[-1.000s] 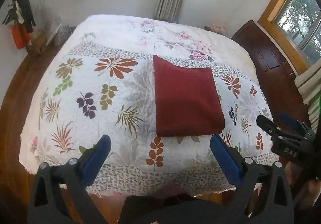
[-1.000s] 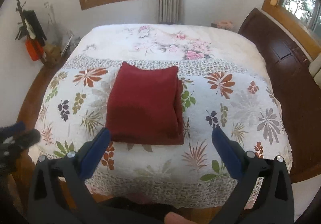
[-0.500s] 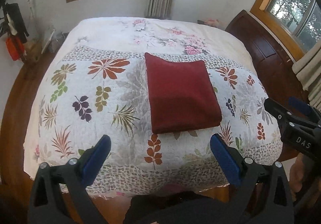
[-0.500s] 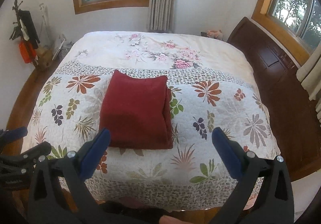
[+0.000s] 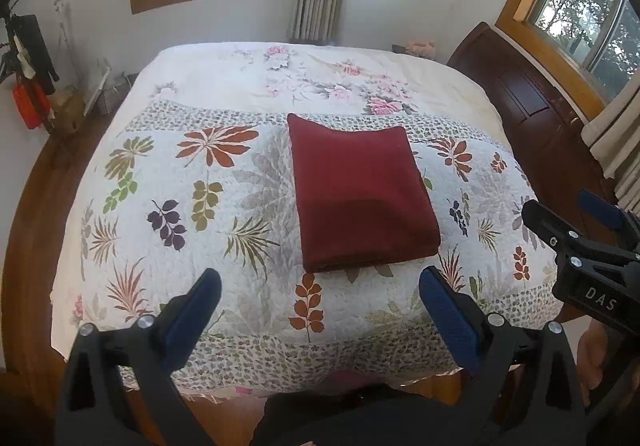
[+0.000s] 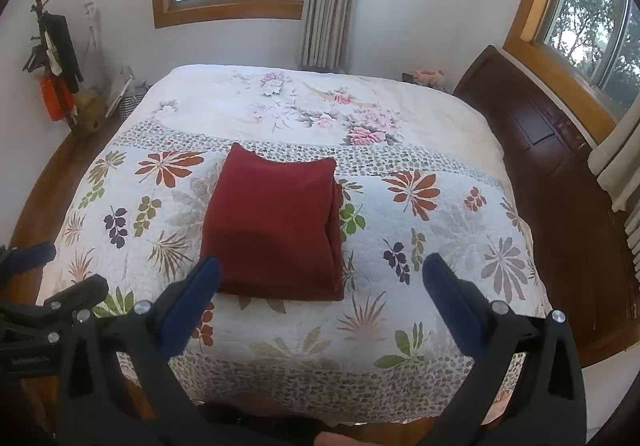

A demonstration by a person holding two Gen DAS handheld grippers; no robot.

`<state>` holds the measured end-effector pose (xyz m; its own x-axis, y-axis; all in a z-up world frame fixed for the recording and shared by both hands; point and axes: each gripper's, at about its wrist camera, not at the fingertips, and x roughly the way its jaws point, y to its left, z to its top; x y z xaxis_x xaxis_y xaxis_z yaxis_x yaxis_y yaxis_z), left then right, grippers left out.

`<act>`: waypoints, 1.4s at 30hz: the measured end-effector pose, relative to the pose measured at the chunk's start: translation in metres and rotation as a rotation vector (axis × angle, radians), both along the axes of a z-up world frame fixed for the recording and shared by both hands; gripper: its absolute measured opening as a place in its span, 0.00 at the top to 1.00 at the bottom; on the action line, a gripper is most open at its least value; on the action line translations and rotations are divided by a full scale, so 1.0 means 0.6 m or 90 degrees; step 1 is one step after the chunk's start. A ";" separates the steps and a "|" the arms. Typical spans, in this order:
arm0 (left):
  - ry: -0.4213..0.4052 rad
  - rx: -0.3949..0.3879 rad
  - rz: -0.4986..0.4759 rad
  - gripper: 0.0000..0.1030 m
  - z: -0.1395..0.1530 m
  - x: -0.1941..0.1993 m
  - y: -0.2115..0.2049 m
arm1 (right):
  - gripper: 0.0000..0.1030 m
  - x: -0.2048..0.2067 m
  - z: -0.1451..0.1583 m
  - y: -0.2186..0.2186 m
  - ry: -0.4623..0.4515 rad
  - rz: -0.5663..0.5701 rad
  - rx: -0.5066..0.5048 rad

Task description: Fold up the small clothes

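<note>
The dark red folded garment (image 5: 362,198) lies flat on the quilted bedspread (image 5: 192,206), near the foot edge. My left gripper (image 5: 320,308) and right gripper (image 6: 322,292) hover short of it, fingers wide apart, empty. It looks soft, light and limp; I judge the stacked right-hand edges the best hold.

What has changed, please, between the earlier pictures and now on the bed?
Both grippers, left gripper and right gripper, have drawn back and risen from the bed, so more of the room shows; jaws open and empty throughout. Nothing was gripped or released. The folded red garment lies where it was.
</note>
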<state>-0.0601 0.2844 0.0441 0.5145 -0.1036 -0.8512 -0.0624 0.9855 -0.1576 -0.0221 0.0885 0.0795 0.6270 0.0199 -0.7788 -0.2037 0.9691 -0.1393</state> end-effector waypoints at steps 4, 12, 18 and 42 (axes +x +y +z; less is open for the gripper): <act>-0.006 0.003 0.000 0.03 0.005 0.000 0.001 | 0.02 -0.002 0.003 0.001 -0.010 -0.006 -0.005; -0.007 -0.002 0.000 0.03 0.006 0.002 0.003 | 0.02 -0.002 0.005 0.006 -0.028 -0.002 -0.012; -0.007 -0.004 0.000 0.04 0.006 0.004 0.003 | 0.04 0.002 0.000 0.001 -0.025 -0.005 0.010; -0.009 -0.005 -0.007 0.03 0.006 0.042 0.000 | 0.02 0.038 -0.002 0.004 -0.020 -0.012 0.007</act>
<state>-0.0350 0.2844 0.0478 0.5250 -0.1165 -0.8431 -0.0492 0.9848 -0.1668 0.0007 0.0908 0.0784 0.6511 0.0157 -0.7589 -0.1806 0.9743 -0.1347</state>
